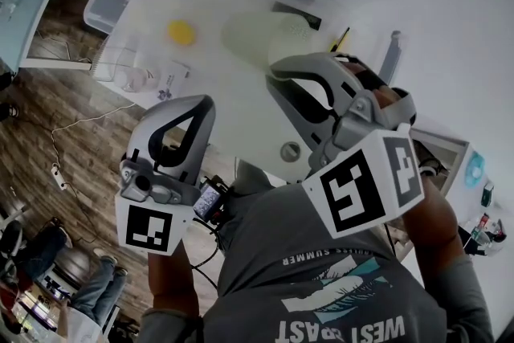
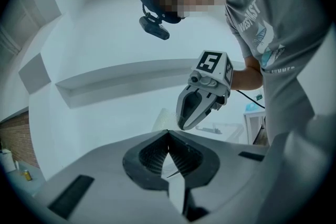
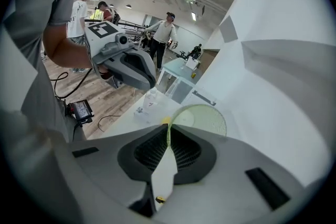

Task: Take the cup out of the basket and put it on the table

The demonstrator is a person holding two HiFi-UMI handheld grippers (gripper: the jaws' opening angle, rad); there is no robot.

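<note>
A pale green see-through cup hangs in the air over the white table, and my right gripper is shut on its thin rim. In the head view the cup shows just beyond the right gripper. The left gripper view shows the right gripper from the side, with the cup at its tip. My left gripper is shut with nothing between its jaws, and it is held apart from the cup, at the left in the head view. No basket can be made out for certain.
A small yellow object lies on the table left of the cup. A clear plastic container stands at the table's left edge, with a white bin beyond it. Several people stand far off across the wooden floor.
</note>
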